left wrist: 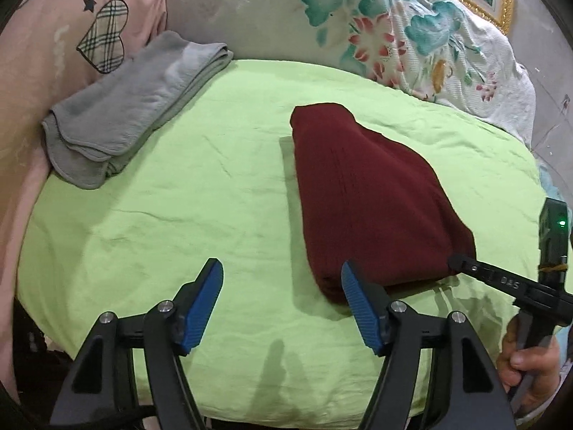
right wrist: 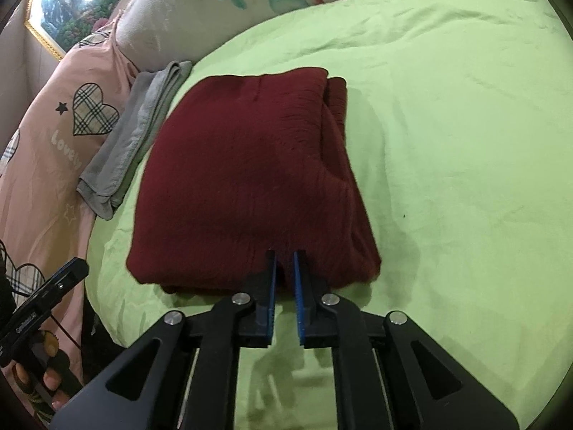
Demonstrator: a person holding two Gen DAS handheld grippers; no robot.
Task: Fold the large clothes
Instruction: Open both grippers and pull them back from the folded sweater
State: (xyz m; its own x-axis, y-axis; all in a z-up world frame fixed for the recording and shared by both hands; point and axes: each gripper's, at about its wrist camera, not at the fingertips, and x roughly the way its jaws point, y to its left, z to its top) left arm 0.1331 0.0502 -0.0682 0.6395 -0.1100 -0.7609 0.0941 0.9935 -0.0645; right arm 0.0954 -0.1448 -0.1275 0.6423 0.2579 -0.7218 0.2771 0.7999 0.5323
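Note:
A dark red garment (left wrist: 369, 197) lies folded into a thick rectangle on the green sheet (left wrist: 186, 186); it also fills the middle of the right wrist view (right wrist: 250, 179). My left gripper (left wrist: 283, 279) is open and empty, just above the sheet at the garment's near left corner, its right pad beside the fold. My right gripper (right wrist: 284, 261) is nearly shut, its fingertips pinching the garment's near edge; from the left wrist view its tip (left wrist: 456, 261) touches the garment's near right corner.
A folded grey garment (left wrist: 132, 107) lies at the far left of the sheet, also in the right wrist view (right wrist: 139, 125). A pink heart-print quilt (left wrist: 53, 53) and a floral pillow (left wrist: 358, 28) border the bed's far side.

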